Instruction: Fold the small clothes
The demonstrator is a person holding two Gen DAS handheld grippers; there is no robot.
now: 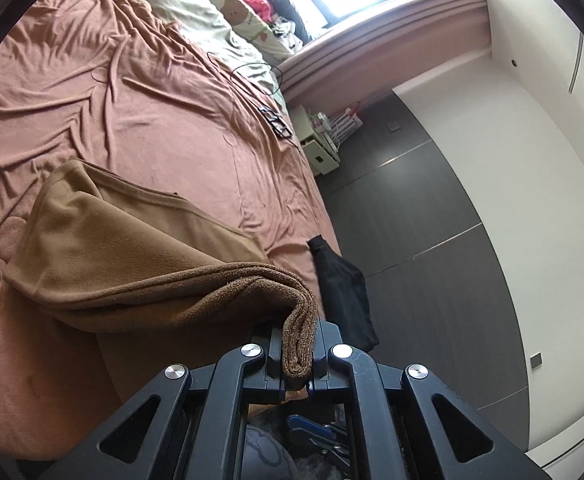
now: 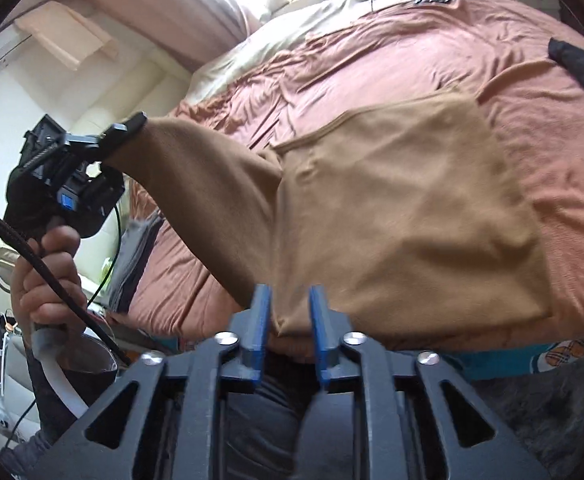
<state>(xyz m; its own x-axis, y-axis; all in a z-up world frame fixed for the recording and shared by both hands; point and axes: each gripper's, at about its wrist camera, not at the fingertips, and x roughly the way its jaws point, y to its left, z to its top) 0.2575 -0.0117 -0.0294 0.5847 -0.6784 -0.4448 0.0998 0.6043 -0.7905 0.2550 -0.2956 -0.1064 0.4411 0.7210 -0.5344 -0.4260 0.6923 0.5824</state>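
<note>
**Tan garment lifted at one corner over the bed**

A tan garment [image 2: 404, 216] lies across the near part of a bed covered by a wrinkled rust-coloured sheet [image 1: 140, 92]. Most of the cloth rests flat on the sheet, close to the bed's near edge, while one end is drawn up off the bed into a raised, stretched flap.

The left gripper [image 1: 297, 356] is clenched on that raised end: several layers of the tan cloth are bunched between its black fingers, the folded edge curling down into the gap. In the right wrist view the same gripper [image 2: 126, 128] pinches the cloth's tip up at the left, with a hand [image 2: 48, 276] wrapped around its handle and a black cable trailing down.

The right gripper [image 2: 290, 320] sits at the garment's near edge with its blue fingers [image 2: 258, 328] apart; the hem lies between them, not squeezed.

A black garment [image 1: 344, 288] hangs over the bed's right edge, well apart from the tan one. At the far end of the bed lie a pale green pillow [image 1: 180, 4] and a thin black cord [image 1: 252, 76]. Grey floor [image 1: 420, 216] shows beside the bed.
</note>
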